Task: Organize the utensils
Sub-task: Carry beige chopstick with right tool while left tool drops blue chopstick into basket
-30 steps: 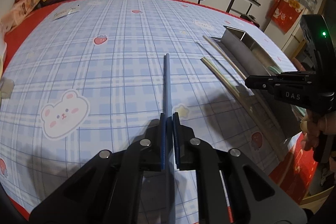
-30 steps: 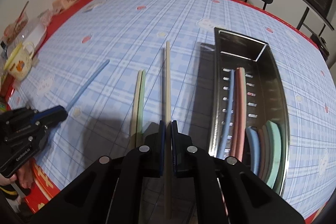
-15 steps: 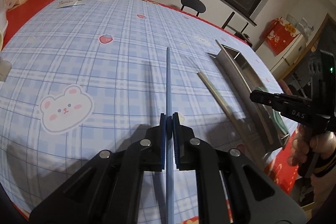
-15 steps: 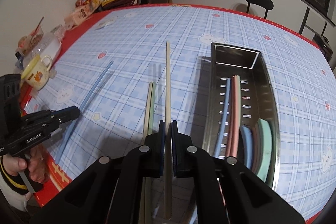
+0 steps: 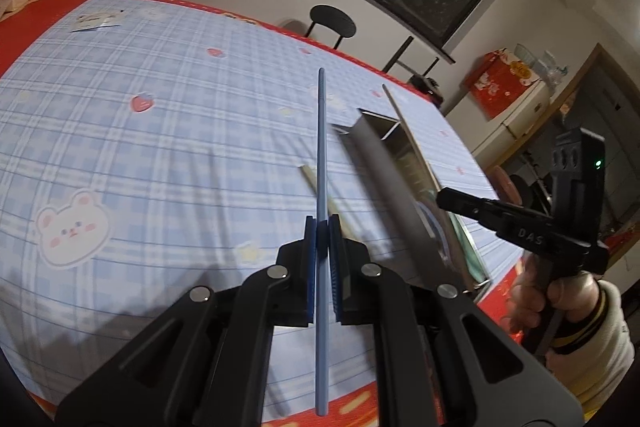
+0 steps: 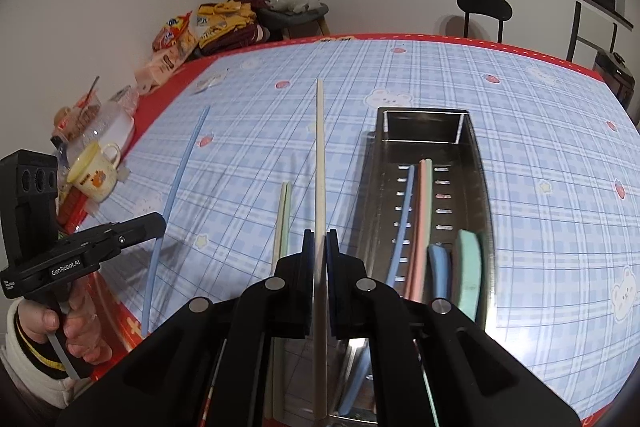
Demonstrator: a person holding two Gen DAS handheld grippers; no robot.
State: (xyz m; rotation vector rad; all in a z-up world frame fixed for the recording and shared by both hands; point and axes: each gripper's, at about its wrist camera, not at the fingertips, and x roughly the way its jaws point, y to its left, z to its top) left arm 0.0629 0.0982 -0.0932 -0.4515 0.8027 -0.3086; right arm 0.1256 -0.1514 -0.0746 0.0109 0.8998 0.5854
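A blue chopstick (image 5: 322, 163) is clamped between the closed jaws of the left gripper (image 5: 322, 227) and carried clear of the checked tablecloth (image 5: 160, 147). A cream chopstick (image 6: 320, 155) is pinched the same way in the right gripper (image 6: 320, 239), just left of the steel tray (image 6: 476, 155). Pink, blue and green utensils are already laid in that tray, while a pale pair of chopsticks (image 6: 283, 219) is left on the cloth beside it. Each stick is gripped well back from its tip, so a long free end is carried; a swing or a knock against the tray wall could pivot it out of the pads. The two sticks could also be crossed as the grippers are brought together over the tray.
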